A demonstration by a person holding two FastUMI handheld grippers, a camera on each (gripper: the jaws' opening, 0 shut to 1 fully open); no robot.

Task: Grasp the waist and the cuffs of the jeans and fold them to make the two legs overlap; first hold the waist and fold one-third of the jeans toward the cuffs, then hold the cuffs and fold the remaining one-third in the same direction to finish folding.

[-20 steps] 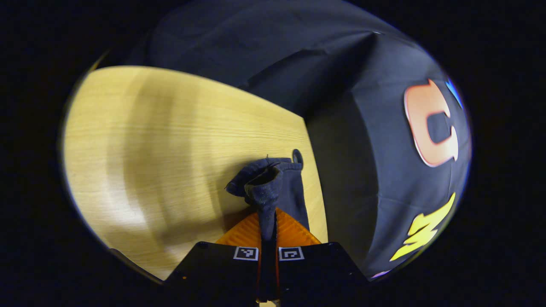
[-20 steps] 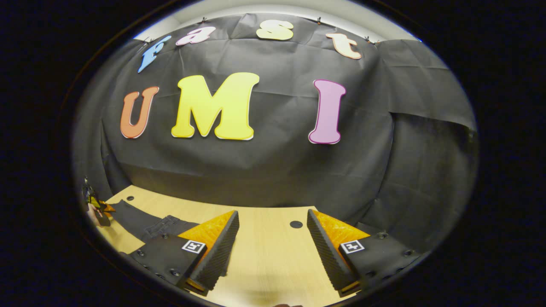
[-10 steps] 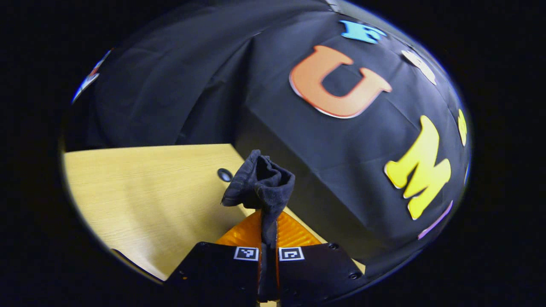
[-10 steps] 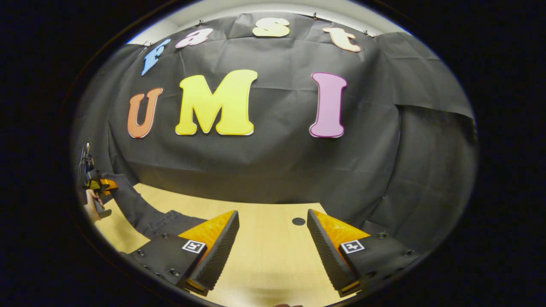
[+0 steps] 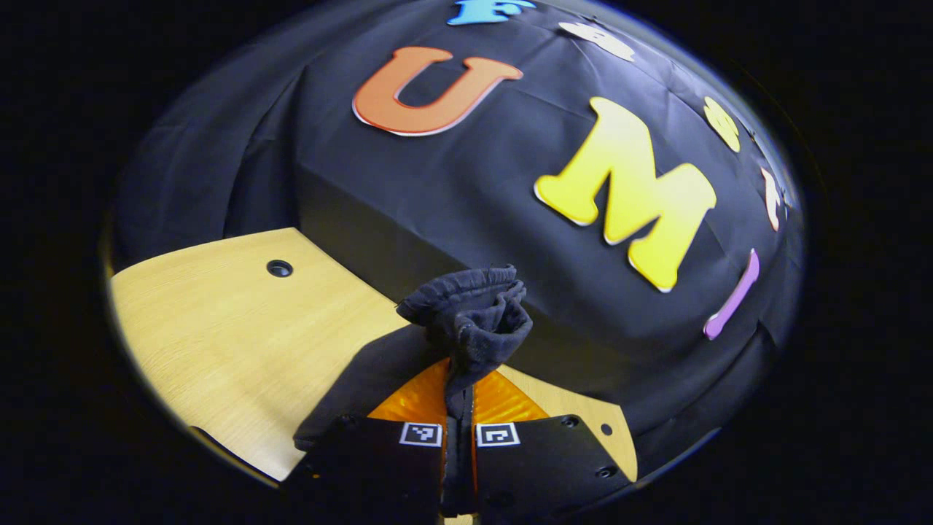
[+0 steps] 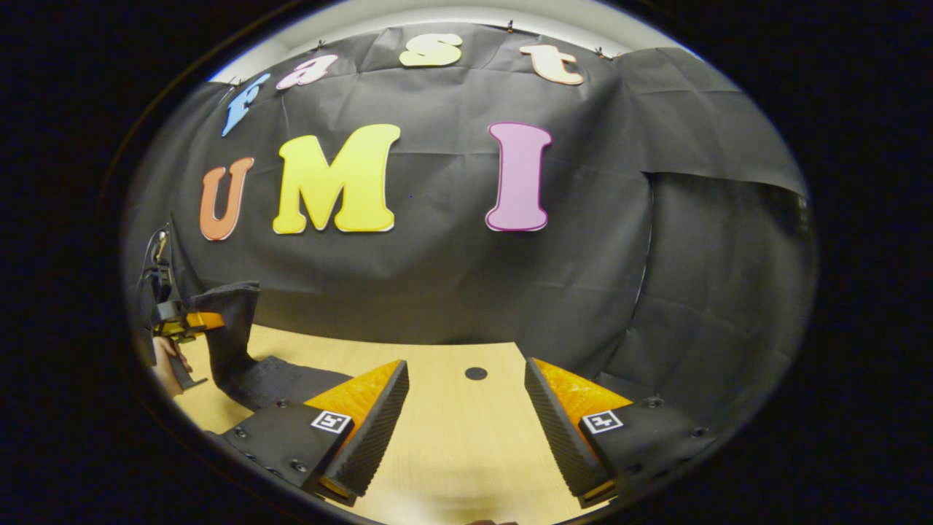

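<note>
Since a second ago the left gripper (image 5: 459,397) is lifting the jeans (image 5: 474,313) higher off the table (image 5: 219,335), jaws clamped on bunched hem; soft, heavy denim is draping. The right gripper (image 6: 466,415) is hovering, jaws apart.

Light wooden table (image 6: 444,430), black cloth wall (image 6: 583,292), round table hole (image 6: 476,373)

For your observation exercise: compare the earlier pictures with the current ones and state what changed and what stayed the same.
The left gripper, shut on the jeans, has lifted its pinched end clear of the table and swung it rightwards. The right gripper stays open and empty above the table.
</note>
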